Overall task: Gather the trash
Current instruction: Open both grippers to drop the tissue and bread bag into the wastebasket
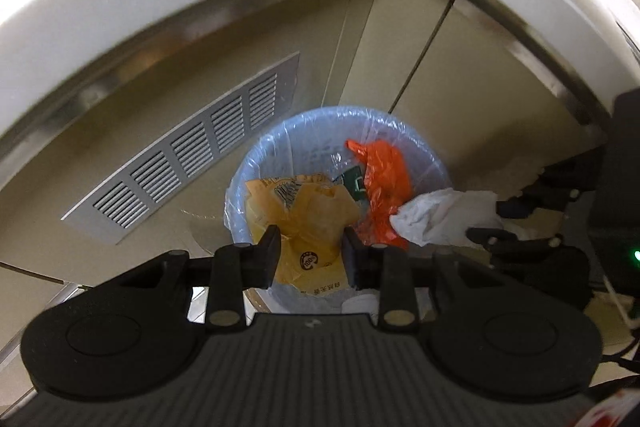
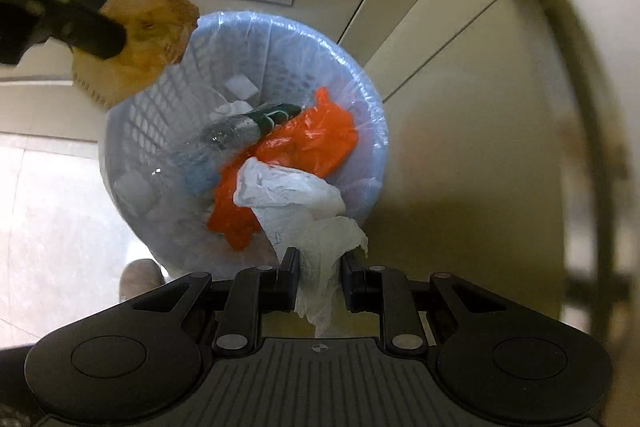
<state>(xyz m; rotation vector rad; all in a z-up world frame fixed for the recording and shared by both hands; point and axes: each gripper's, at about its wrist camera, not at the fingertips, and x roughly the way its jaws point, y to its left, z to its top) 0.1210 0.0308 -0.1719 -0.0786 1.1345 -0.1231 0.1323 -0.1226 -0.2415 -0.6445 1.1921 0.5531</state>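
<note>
**Left-wrist view: both loads poised over the bin**

Largest first: pale blue lined bin (image 1: 276, 147) on the floor, tucked against the counter base by a vent grille (image 1: 188, 151), rim clear above. Inside, orange bag (image 2: 304, 143) and bottle (image 2: 248, 125). Left gripper (image 1: 310, 255) clamped on a yellow wrapper (image 1: 316, 223), directly over the opening. Right gripper (image 2: 320, 279) pinched tight on a white tissue (image 2: 320, 247), hanging at the near rim, barely inside. Judged next: release, right slightly inward first.
</note>
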